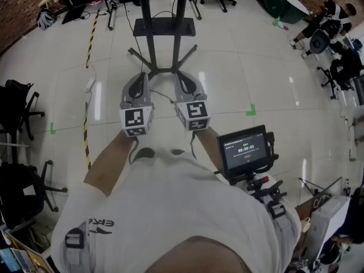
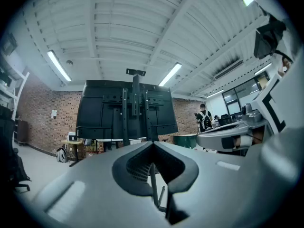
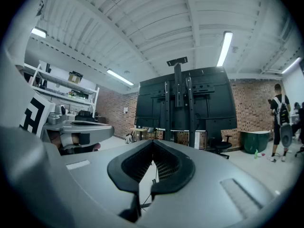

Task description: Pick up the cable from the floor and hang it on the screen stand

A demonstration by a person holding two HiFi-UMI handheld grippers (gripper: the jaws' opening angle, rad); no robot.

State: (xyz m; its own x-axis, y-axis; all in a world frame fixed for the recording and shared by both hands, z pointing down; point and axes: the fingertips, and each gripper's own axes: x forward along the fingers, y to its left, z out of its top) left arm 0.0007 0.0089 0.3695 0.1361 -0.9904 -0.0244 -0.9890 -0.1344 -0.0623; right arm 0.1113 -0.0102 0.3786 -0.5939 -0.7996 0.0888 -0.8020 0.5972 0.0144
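Observation:
The black screen stand [image 1: 164, 26] rises straight ahead of me, its legs spread on the pale floor. A thin dark cable [image 1: 162, 95] lies on the floor between the two grippers, near the stand's base. My left gripper [image 1: 141, 77] and right gripper [image 1: 181, 76] are held side by side above the floor, both pointing at the stand. Each is shut with nothing between its jaws. The left gripper view shows the screen's back [image 2: 126, 110] beyond the left gripper [image 2: 152, 144]. In the right gripper view the screen stand [image 3: 185, 99] stands beyond the right gripper [image 3: 153, 141], and a thin cable [image 3: 142, 199] shows below.
A white power strip [image 1: 90, 85] and a yellow-black striped line [image 1: 86, 135] lie on the floor to the left. Black office chairs [image 1: 20, 104] stand at the left edge. A small monitor [image 1: 244, 149] hangs at my right side. People [image 1: 330, 16] sit far right.

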